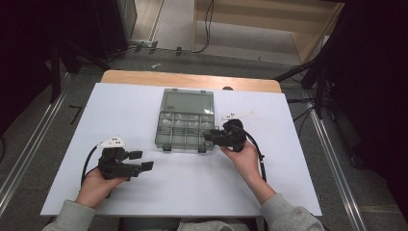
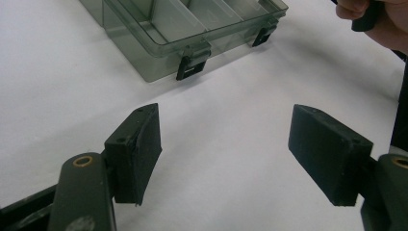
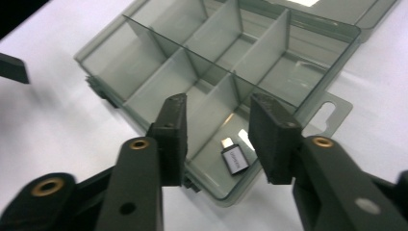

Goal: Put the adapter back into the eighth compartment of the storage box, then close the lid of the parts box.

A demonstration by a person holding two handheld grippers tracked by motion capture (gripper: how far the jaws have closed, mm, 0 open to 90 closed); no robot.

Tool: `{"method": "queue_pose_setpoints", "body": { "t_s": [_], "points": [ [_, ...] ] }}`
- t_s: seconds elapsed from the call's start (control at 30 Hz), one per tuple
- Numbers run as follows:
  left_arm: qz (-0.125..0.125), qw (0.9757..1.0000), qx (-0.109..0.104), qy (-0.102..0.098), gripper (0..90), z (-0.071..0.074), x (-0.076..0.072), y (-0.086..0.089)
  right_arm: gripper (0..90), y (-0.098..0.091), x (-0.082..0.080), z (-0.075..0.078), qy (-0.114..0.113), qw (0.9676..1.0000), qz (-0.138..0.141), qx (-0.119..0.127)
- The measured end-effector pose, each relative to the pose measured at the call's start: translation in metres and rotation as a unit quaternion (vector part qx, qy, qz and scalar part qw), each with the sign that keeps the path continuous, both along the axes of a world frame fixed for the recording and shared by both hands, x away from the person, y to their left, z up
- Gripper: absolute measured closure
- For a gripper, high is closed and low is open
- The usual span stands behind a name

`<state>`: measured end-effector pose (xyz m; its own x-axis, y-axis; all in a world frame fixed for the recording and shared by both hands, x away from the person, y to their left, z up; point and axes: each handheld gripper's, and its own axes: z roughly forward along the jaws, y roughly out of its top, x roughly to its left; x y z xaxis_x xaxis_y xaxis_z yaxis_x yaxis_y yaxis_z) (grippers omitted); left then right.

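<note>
The smoky grey-green, see-through plastic compartment box (image 1: pixel 185 126) has two black latches (image 2: pixel 191 66) on its near edge, and its open lid at the far side is the same tint. In its near right compartment lies a small dark grey adapter with a silver plug and a white label (image 3: pixel 234 158). The left gripper (image 1: pixel 141 160) is matt black with brass-coloured pivot rings; the right gripper (image 1: pixel 208 137) is black too. The white tabletop (image 1: pixel 192 187) shows a light wooden edge at the far side. Both sleeves are grey.

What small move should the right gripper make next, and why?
Probably lift the right gripper clear of the organizer box: the small adapter already lies in a corner compartment, and the jaws stand open above it with nothing between them.
</note>
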<state>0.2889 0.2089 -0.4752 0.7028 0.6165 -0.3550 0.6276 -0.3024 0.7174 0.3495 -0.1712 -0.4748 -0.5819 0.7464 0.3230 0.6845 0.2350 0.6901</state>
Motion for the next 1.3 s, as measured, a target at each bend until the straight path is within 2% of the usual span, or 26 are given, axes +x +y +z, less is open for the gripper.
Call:
{"method": "queue_pose_setpoints", "body": {
  "t_s": [0.1, 0.27, 0.4, 0.5, 1.0, 1.3],
  "points": [
    [0.004, 1.0, -0.001, -0.001, 27.4, 0.001, 0.001, 0.0, 53.9, -0.001, -0.006, 0.004, 0.001, 0.9999, 0.004, 0.011],
    [0.006, 1.0, 0.0, -0.005, 27.4, 0.002, 0.005, -0.003, 44.6, -0.001, -0.016, 0.007, -0.012, 0.9997, 0.018, 0.013],
    [0.007, 1.0, 0.003, -0.005, 27.3, 0.003, 0.008, -0.006, 39.7, -0.004, -0.02, 0.006, -0.016, 0.9994, 0.018, 0.024],
    [0.007, 0.9999, 0.005, -0.012, 27.3, 0.006, 0.011, -0.008, 37.8, -0.005, -0.023, 0.005, -0.018, 0.9994, 0.016, 0.024],
    [0.023, 0.9996, 0.009, -0.013, 27.3, 0.012, 0.029, -0.02, 34.3, -0.023, -0.033, -0.002, -0.013, 0.9996, -0.008, 0.023],
    [0.039, 0.9992, -0.001, -0.007, 27.0, 0.007, 0.042, -0.024, 33.8, -0.03, -0.036, -0.005, -0.007, 0.9996, -0.019, 0.02]
  ]
}}
